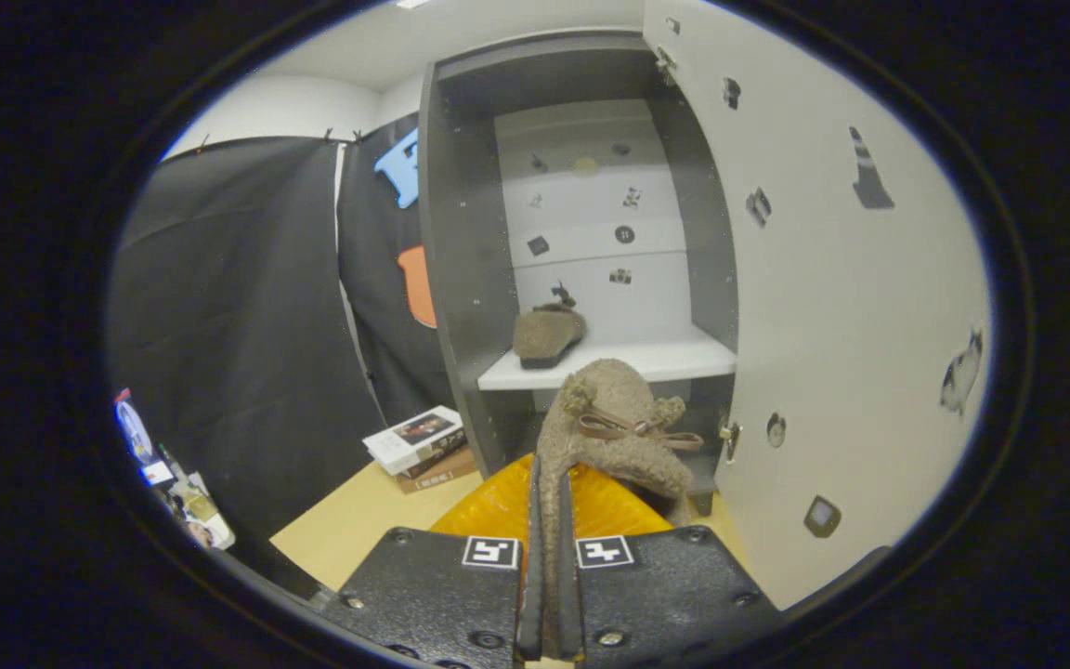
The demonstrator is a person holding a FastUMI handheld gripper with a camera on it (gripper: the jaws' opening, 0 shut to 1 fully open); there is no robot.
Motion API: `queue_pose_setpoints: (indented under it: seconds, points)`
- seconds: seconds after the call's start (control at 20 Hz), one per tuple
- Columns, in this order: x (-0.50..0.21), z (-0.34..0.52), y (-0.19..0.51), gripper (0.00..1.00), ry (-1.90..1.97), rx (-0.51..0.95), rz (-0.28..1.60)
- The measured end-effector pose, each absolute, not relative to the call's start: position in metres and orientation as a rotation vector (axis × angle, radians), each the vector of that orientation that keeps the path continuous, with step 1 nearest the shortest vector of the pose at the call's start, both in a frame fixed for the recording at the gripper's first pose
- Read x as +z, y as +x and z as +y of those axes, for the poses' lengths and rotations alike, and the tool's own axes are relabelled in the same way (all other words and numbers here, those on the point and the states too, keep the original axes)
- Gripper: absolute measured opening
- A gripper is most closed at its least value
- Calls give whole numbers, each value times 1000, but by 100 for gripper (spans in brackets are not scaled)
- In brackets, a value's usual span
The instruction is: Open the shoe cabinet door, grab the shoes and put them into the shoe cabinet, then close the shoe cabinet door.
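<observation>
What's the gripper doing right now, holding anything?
Gripper: shut on the fuzzy shoe, both fingers pinching its edge, held up before the open cabinet.

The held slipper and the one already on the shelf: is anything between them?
No. In the gripper view, the gripper is shut on the held slipper; just bare white shelf separates it from the shelf slipper.

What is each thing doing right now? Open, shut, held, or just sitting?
Cabinet door: swung open.
Claw: shut on the fuzzy shoe.
Fuzzy shoe: held up, in front of the cabinet.
Other shoe: sitting on the white shelf.
Books: stacked beside the cabinet.
</observation>
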State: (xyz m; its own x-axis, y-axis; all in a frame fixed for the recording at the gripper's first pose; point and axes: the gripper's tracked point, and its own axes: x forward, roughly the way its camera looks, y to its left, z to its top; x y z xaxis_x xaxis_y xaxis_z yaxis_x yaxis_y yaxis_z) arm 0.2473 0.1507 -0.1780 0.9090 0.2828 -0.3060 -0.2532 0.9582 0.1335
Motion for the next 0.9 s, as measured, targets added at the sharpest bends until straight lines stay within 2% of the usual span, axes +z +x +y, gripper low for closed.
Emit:
queue_pose_setpoints:
  seconds: [0.25,0.5,0.9]
  points:
    - [-108,150,263,10,23,266,255]
    - [-59,138,311,10,39,209,235]
    - [-67,144,427,10,-24,179,243]
